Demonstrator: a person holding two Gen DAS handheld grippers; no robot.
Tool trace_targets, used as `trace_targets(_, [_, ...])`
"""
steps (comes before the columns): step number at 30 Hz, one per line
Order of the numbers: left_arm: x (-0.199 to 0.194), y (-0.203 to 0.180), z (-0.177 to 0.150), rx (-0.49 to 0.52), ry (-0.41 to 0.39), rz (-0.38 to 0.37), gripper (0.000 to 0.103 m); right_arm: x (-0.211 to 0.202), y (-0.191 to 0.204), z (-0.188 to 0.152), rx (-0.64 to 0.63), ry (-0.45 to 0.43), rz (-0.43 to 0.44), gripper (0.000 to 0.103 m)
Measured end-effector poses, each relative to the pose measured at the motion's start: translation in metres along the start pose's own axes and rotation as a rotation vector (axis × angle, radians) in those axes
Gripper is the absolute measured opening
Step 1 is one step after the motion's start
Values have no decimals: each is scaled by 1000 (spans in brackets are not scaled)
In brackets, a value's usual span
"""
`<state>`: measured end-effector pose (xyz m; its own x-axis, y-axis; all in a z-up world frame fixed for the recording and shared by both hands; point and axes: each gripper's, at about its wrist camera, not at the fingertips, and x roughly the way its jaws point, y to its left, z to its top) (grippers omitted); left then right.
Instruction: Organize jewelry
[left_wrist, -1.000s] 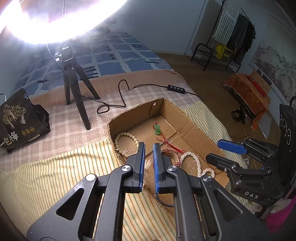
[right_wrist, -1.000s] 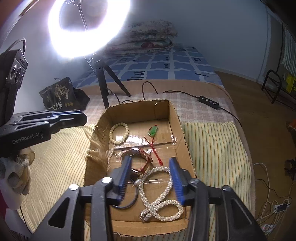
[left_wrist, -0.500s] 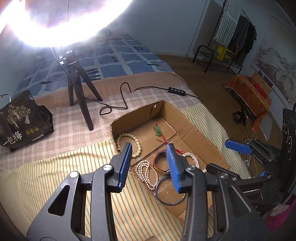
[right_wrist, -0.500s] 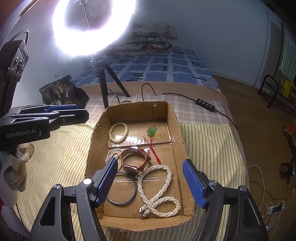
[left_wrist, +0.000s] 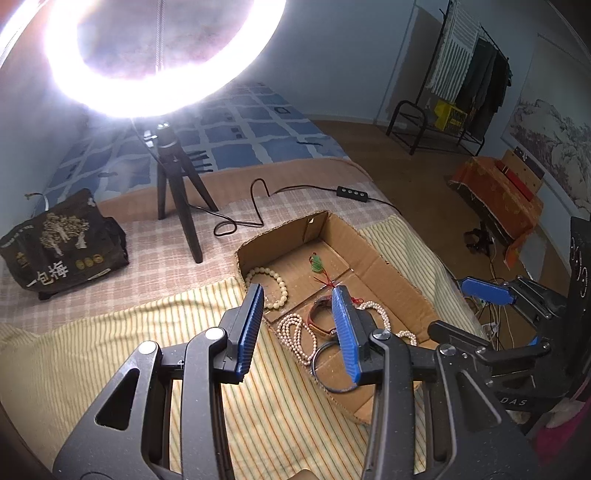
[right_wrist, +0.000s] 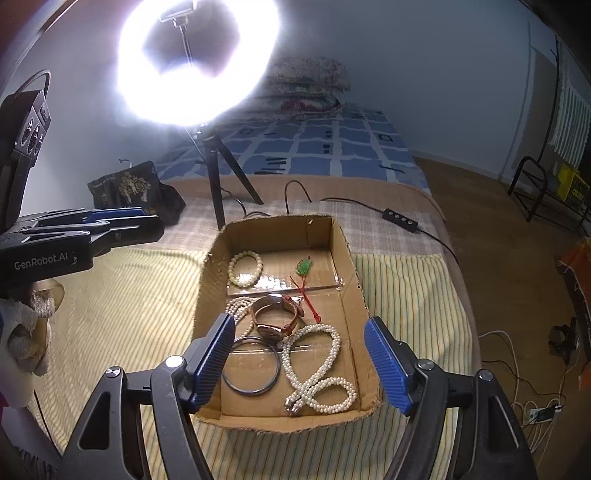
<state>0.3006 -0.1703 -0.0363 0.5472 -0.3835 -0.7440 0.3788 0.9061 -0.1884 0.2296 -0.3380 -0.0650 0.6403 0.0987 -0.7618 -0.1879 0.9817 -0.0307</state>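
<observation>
We have spread both pairs of jaws: the left gripper, nearly closed a second ago, now stands partly apart with nothing between its pads, and the right gripper has widened further, also empty. Both have lifted back from the cardboard box. The thin pearl strand and the dark bangle, earlier hidden behind our left fingers, now lie in plain sight below the fingertips.

Matt brown cardboard box, glossy pearl necklace, striped woven cloth beneath.
</observation>
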Motion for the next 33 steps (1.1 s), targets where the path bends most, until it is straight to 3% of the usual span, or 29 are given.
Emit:
trace_targets(24, [-154,-1,-34,24,-159,38,39,-125,56,-9,10,-111,-31,82])
trace_targets(26, [-166,-2,-39,25,-174,44,39,-133,62,-12,12,-122,-31,88])
trace_targets(30, [-188,-5,-53,29,-201,57,39,-151,73,-19,17,-147,-48,90])
trace_targets(32, [-199,-7,-60,40,-215,69,43,-159,79,-23,16,-163,-61,93])
trace_targets(33, [-205,-9,-65,46,-225,73,50,-164,82,-25,10,-172,-69,94])
